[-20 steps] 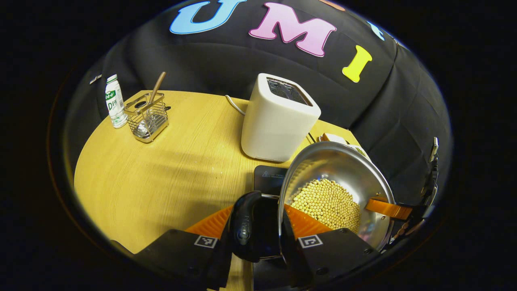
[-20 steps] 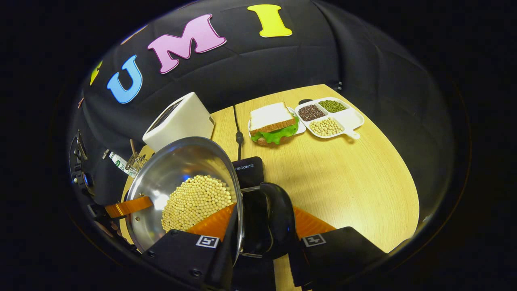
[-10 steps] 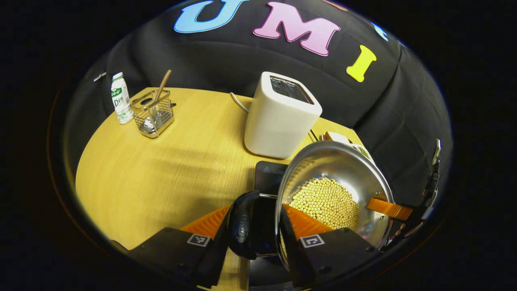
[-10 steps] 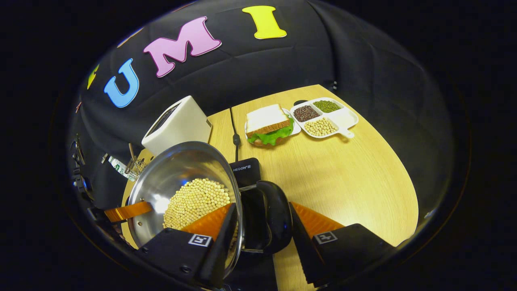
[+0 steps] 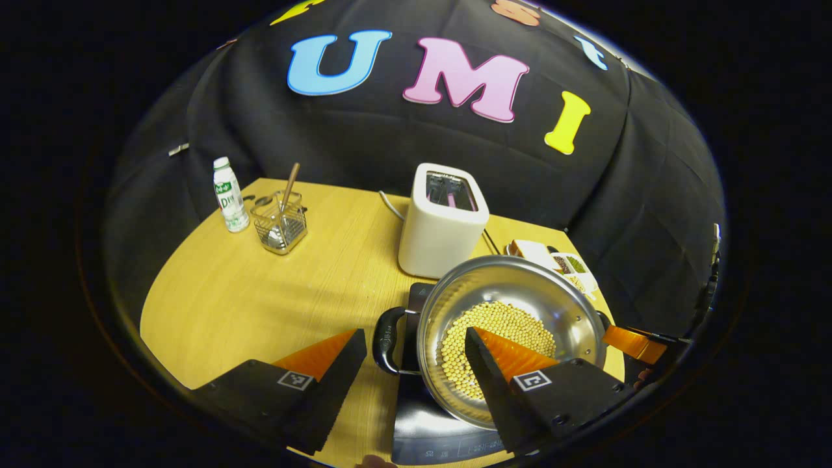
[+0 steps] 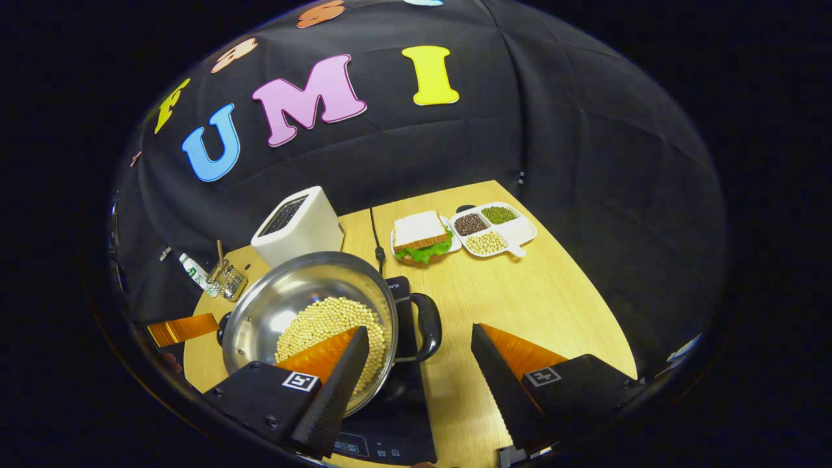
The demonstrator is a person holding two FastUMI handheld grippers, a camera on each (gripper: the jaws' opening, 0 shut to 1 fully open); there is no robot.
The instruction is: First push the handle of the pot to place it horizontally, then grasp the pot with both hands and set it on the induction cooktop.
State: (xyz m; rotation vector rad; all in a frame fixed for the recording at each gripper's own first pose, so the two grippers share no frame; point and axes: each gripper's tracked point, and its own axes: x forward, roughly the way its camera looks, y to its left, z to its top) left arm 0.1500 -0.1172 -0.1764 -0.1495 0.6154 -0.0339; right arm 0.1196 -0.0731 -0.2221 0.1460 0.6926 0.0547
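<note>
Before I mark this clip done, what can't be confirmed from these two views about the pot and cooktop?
- Induction cooktop: mostly hidden under the pot in both views, so centring is unclear.
- Cooktop panel markings: too small, cut by the edge in the right gripper view.
- Pot base contact: hidden by its wall and the beans.
- Divided tray in the left gripper view: partly hidden behind the pot rim.

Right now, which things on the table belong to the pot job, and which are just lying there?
Belong to the job:
pot with its beans
pot handle
induction cooktop under the pot
left gripper and right gripper, jaws open

Just lying about:
toaster
bottle
wire basket
sandwich
divided dish
</note>
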